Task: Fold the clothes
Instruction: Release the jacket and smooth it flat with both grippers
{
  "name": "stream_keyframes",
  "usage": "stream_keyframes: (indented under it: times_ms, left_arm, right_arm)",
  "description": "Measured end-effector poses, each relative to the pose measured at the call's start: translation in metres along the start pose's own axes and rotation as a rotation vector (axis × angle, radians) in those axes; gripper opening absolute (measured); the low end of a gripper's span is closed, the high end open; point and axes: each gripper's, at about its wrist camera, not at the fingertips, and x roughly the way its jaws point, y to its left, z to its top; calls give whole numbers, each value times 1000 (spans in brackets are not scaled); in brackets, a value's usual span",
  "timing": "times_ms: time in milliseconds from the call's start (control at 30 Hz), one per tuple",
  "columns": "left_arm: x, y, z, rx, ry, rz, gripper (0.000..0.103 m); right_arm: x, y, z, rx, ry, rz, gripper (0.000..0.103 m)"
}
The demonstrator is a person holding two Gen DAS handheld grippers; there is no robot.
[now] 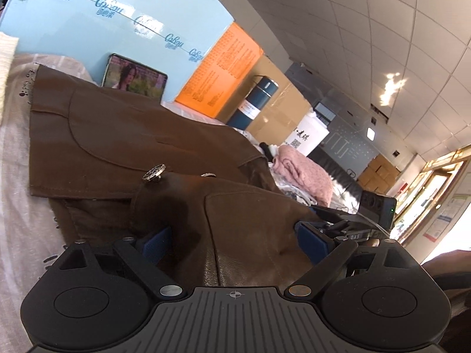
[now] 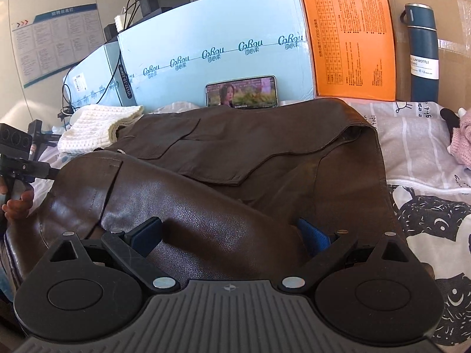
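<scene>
1. Bedsheet [image 2: 421, 147], pale and printed, covers the surface under everything.
2. Brown leather jacket [image 2: 235, 153] lies spread on it, partly folded over itself.
3. Left gripper [image 1: 235, 236]: jaws wide apart, leather bunched between.
4. Right gripper [image 2: 232, 232]: jaws likewise apart over a leather fold.
5. Phone [image 2: 241, 91] stands propped behind the jacket.

The light blue carton [image 2: 212, 58] at the back edge of the bed carries a repeated "CoRou" logo along a line, each with small Chinese characters under it that are too small to read surely. The blue flask [image 2: 422, 56] at the bed's back right corner has a white label reading "VACUUM BOTTLE", with smaller print below it. The orange box [image 2: 350, 38] shows a printed table and columns of text, too fine to read. The left tool [image 1: 234, 239] bears "OA5" on its right side.
</scene>
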Motion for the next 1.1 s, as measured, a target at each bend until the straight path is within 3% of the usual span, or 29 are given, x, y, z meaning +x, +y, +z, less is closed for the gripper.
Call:
stream_keyframes:
  times_ms: [167, 300, 400, 567, 767, 933, 1100]
  left_arm:
    - [-6, 1, 10, -6, -89, -91, 88]
    - [-29, -27, 7, 91, -182, -225, 88]
    - [-48, -46, 0, 152, -247, -211, 89]
    - [-70, -52, -16, 130, -285, -53, 89]
    - [-67, -36, -18, 43, -178, 313, 90]
    - [-41, -41, -19, 169, -42, 445, 90]
    - [-23, -32, -19, 194, 49, 525, 90]
  right_arm:
    - [0, 0, -1, 7, 7, 5, 98]
    - [-6, 2, -4, 7, 2, 30, 98]
    - [-12, 5, -7, -5, -8, 70, 98]
    - [-19, 15, -10, -44, -9, 106, 98]
    - [-35, 21, -10, -75, -44, 96, 98]
    - [-57, 15, -5, -14, -136, 137, 98]
    - [-52, 10, -13, 10, -58, 120, 98]
